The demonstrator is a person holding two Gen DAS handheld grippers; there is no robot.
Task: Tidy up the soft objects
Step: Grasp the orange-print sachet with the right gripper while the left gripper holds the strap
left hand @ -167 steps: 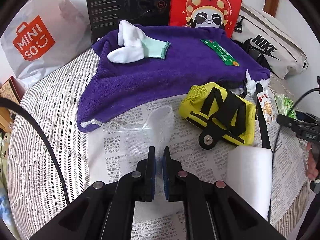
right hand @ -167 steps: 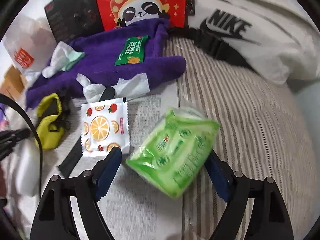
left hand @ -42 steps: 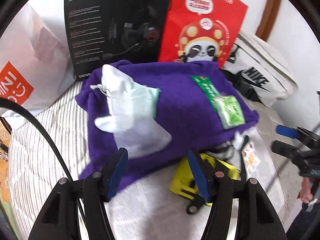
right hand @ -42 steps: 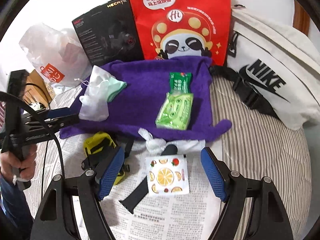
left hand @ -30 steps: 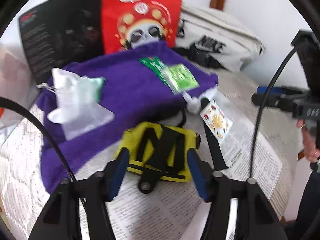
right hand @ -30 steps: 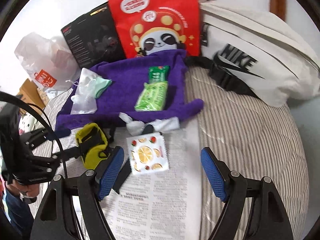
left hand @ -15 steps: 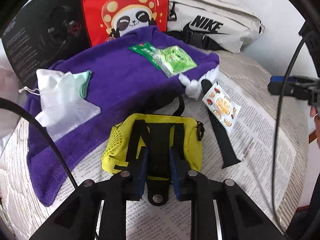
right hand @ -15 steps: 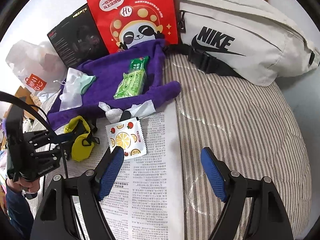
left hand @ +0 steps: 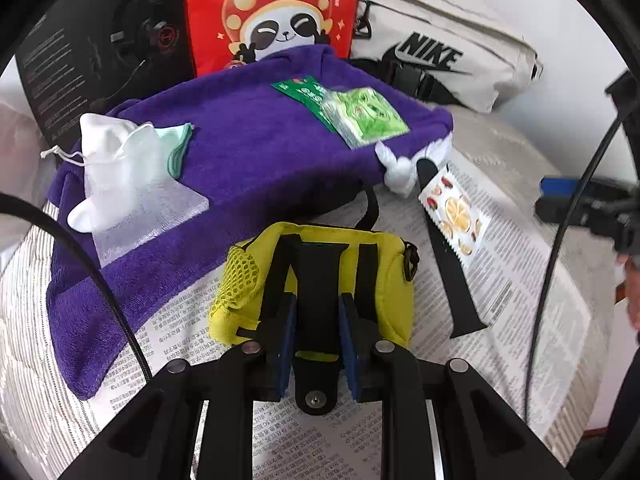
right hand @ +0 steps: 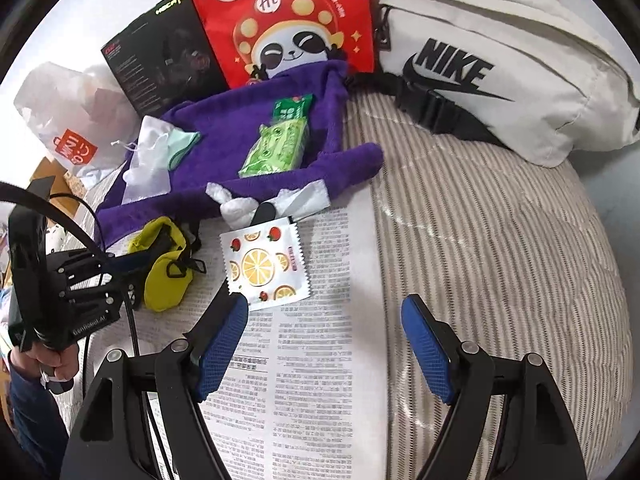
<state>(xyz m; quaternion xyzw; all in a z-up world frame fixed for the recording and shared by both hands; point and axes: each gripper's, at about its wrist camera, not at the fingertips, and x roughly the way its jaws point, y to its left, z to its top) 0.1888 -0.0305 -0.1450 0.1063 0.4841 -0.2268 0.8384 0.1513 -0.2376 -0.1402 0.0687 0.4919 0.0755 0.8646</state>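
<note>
A purple towel lies on the bed and holds a white mesh pouch with socks, a dark green sachet and a green tissue pack. My left gripper is shut on the black strap of a yellow pouch on the newspaper below the towel. My right gripper is open and empty over the newspaper. A fruit-print wipes packet lies just ahead of its left finger. The yellow pouch and towel also show in the right wrist view.
A crumpled white tissue and a black strap lie by the wipes packet. A red panda bag, a black box, a Nike bag and a Miniso bag stand behind the towel.
My left gripper let go of the mesh pouch on the towel, swung over to the yellow pouch and shut on its strap. My right gripper left the tissue pack on the towel and drew back open.
</note>
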